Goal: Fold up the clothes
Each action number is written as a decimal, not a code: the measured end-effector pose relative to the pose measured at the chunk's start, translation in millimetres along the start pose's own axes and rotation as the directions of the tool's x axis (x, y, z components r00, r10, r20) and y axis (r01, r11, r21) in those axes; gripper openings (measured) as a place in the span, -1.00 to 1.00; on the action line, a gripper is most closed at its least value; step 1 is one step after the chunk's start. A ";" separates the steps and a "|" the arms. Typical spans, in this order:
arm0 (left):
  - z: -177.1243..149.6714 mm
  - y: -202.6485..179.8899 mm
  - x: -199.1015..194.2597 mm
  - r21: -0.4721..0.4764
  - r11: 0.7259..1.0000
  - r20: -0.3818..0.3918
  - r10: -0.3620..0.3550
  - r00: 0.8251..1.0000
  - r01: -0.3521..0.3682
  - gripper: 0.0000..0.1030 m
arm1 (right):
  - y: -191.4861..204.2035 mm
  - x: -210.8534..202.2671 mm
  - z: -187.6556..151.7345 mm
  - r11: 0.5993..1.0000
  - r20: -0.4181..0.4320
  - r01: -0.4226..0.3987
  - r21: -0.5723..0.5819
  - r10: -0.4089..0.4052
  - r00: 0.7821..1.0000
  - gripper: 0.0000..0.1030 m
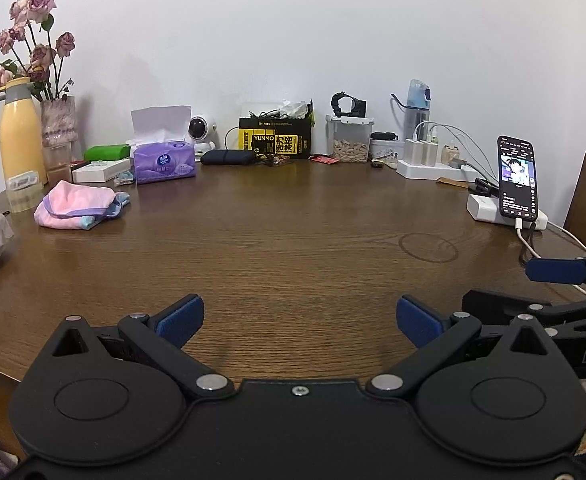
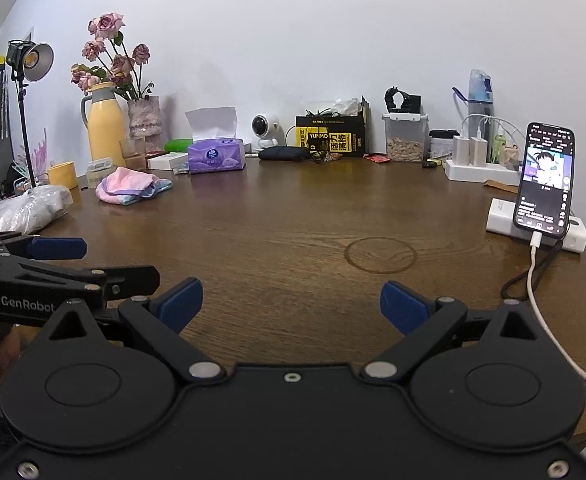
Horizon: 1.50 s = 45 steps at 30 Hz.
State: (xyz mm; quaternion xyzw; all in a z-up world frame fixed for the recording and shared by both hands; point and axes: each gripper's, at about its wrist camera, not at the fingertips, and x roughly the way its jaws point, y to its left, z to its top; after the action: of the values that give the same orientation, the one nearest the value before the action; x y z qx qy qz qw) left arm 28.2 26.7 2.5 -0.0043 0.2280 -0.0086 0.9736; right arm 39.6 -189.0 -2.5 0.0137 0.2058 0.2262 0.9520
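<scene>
The pink cloth (image 1: 77, 205) lies bunched at the far left of the tabletop (image 1: 293, 232), just in front of the purple tissue pack (image 1: 165, 162); its long axis runs left to right, with a light-blue edge at its right end. Well short of it, the left gripper (image 1: 299, 318) and right gripper (image 2: 291, 306) hover side by side over bare wood, each with jaws spread wide and holding nothing.
</scene>
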 end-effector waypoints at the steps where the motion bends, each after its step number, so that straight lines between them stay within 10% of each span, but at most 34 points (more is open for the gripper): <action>1: 0.0 0.0 0.2 -0.002 1.000 -0.001 0.000 1.000 0.000 1.00 | 0.1 0.2 0.1 1.000 -0.001 -0.001 -0.001 0.001 1.000 0.91; 45: -2.3 -4.7 4.5 0.025 0.999 -0.020 0.028 0.999 -0.028 1.00 | -11.1 9.6 -1.1 0.999 -0.030 -0.032 -0.007 0.031 0.999 0.91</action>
State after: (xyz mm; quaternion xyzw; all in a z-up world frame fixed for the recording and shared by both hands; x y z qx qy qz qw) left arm 31.2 21.9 -1.5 0.0108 0.2381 0.0022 0.9712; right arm 51.7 -194.9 -8.5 0.0099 0.2187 0.2422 0.9452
